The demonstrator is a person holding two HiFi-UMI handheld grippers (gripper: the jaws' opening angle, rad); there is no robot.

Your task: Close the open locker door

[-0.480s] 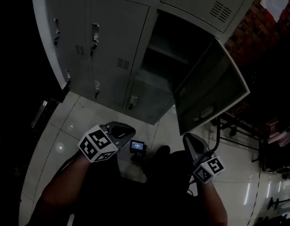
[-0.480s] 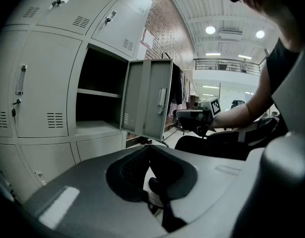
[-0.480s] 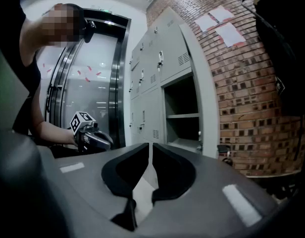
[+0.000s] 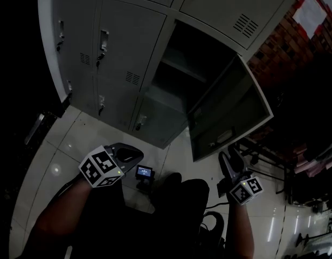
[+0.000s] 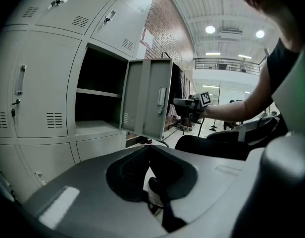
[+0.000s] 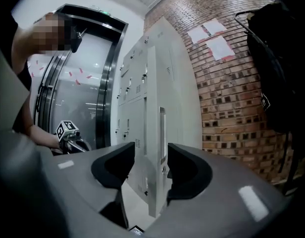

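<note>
Left tool (image 4: 129, 154), lower left: jaws pressed together, holding nothing. Right tool (image 4: 230, 158), lower right: jaws spread, locker door (image 4: 230, 112) edge lined up in the gap. Small lit screen (image 4: 144, 171) on the floor (image 4: 74, 128) between the tools. Door swung out centre-right from the locker bank (image 4: 123, 53). Brick wall (image 4: 279, 42) upper right.

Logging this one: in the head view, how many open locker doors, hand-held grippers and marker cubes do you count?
Open locker door: 1
Hand-held grippers: 2, the left hand-held gripper and the right hand-held gripper
Marker cubes: 2, the left cube and the right cube
Total: 5
</note>
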